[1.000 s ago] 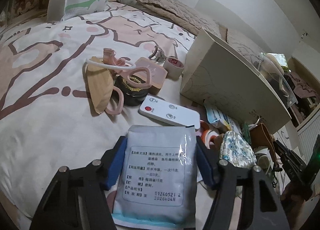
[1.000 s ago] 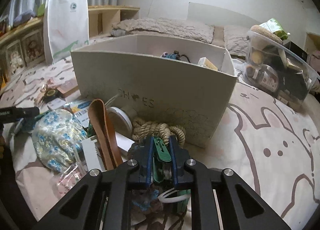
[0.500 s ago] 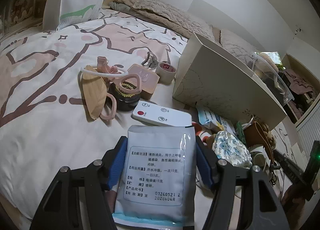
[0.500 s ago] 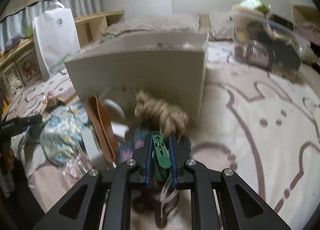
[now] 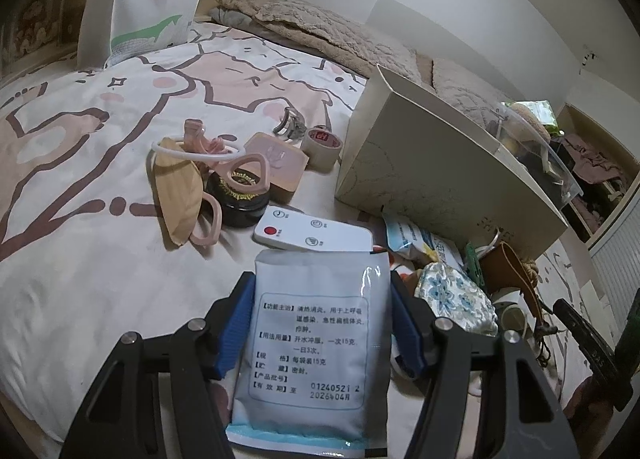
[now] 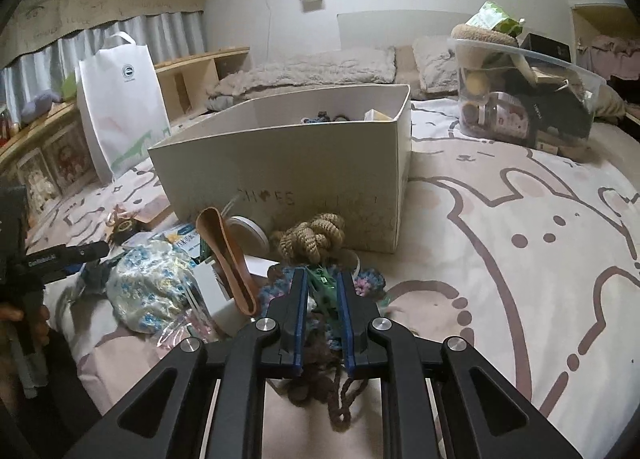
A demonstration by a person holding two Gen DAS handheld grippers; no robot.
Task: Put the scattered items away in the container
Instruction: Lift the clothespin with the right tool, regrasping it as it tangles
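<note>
Firmly, left fingers (image 5: 240,323) pinch a pale printed sachet (image 5: 310,343); right fingers (image 6: 299,311) grip a green clip (image 6: 322,287).

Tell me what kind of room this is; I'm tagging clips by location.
Most likely a bedroom: the clutter lies on a cartoon-print bedsheet, fluffy pillows sit by the wall, and curtains hang over low wooden shelves.

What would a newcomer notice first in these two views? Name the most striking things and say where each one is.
The white sachet with printed text fills the foreground, clamped in the left gripper. Behind it a white remote lies on the bedspread, left of the beige box. In the right view the box stands in the middle, with a rope knot at its foot and a green clip between the right gripper's fingers.
</note>
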